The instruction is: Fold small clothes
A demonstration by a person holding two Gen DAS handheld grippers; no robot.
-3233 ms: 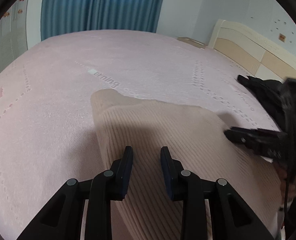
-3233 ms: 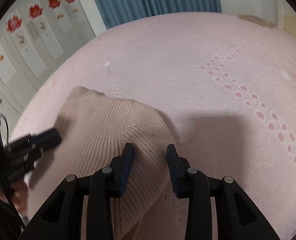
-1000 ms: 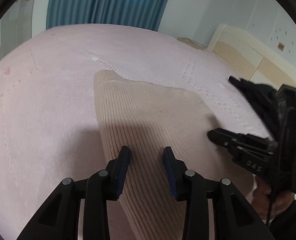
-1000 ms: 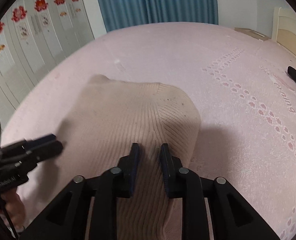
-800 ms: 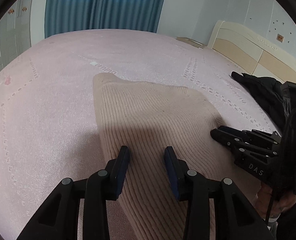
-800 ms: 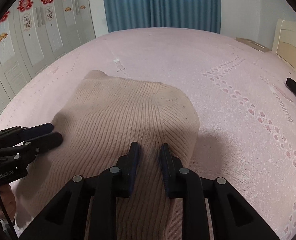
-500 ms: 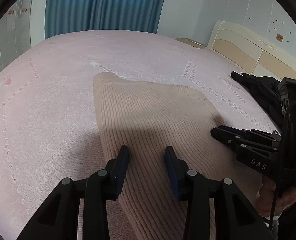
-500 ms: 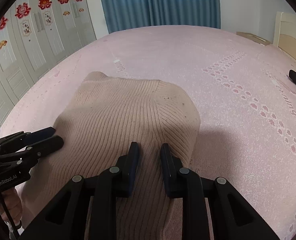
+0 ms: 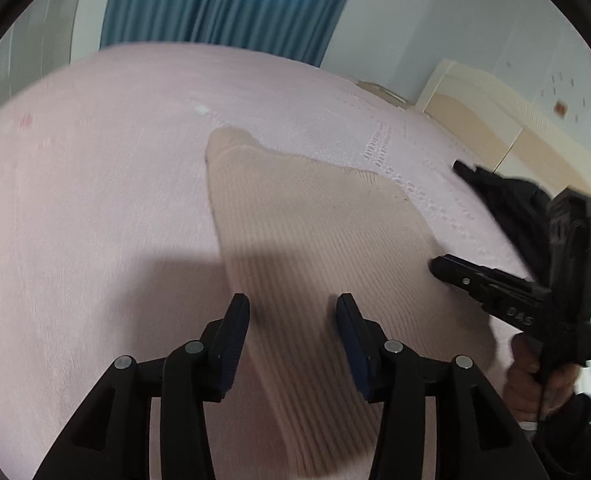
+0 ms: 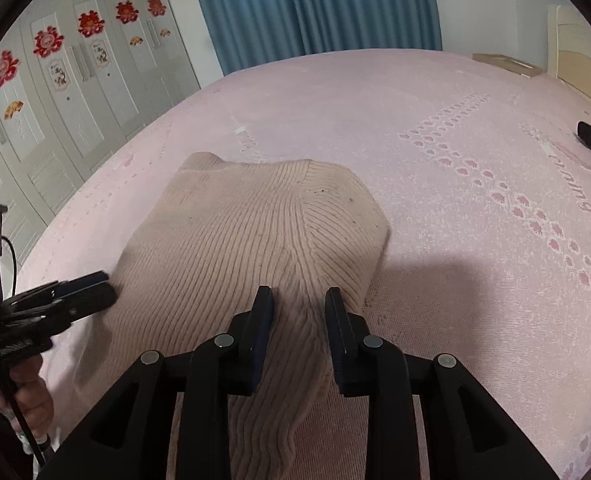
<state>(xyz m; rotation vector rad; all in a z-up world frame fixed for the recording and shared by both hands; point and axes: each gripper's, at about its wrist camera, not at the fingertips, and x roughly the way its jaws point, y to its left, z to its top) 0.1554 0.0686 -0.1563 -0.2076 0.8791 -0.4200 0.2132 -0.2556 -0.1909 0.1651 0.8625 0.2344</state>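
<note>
A beige ribbed sweater lies folded on the pink bed, toward its near edge. The left gripper hovers over the sweater's near left part with its fingers wide apart and nothing between them. The right gripper sits over the near right part, its fingers partly apart with a ridge of knit bunched between them; whether they pinch it, I cannot tell. A black garment lies toward the bed's right edge, apart from the sweater.
</note>
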